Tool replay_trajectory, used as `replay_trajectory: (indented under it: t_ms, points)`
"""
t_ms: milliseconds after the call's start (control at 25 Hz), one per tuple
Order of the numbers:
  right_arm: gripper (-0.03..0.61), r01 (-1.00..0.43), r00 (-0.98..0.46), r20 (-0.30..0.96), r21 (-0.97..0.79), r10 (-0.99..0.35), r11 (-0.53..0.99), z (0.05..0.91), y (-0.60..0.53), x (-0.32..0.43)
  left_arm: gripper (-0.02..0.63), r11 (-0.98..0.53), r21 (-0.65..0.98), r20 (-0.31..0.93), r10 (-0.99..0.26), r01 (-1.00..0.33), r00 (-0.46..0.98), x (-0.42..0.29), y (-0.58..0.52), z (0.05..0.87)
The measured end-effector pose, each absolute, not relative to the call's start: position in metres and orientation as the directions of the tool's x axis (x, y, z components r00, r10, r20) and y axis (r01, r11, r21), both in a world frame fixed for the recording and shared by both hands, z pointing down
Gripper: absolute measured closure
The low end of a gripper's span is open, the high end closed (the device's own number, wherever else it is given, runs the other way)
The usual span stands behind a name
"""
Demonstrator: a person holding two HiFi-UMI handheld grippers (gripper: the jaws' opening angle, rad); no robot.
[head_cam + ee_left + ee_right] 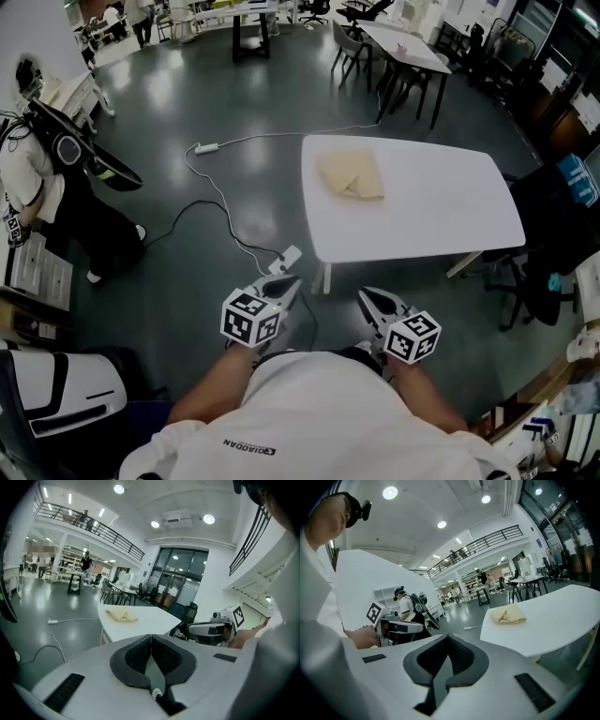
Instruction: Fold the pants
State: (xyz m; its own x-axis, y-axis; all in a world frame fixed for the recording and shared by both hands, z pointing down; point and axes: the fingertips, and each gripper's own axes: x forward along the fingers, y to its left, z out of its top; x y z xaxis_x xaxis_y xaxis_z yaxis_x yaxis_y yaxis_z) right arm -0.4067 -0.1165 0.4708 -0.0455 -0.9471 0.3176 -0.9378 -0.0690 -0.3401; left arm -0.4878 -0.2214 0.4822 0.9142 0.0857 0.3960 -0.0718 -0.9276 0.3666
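Observation:
Tan pants lie folded into a small bundle on the far left part of a white table. The same pants show in the left gripper view, and the pants show in the right gripper view too. Both grippers are held close to my body, well short of the table. My left gripper is shut with nothing in it, its tips meeting. My right gripper is shut and empty as well, its tips together.
A white cable with a power strip runs across the dark floor left of the table. A person stands at the far left by shelving. A dark office chair sits at the table's right end; more tables and chairs stand behind.

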Motion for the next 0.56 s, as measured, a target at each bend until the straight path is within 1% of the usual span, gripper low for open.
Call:
replay_trajectory:
  t_ms: [560]
  points:
    - [0.560, -0.949, -0.057, 0.327, -0.312, -0.943, -0.051, 0.4681, -0.1207, -0.4065, 0.586, -0.933, 0.353, 0.396, 0.076, -0.075, 0.915, -0.4875, -0.2243, 0.4804]
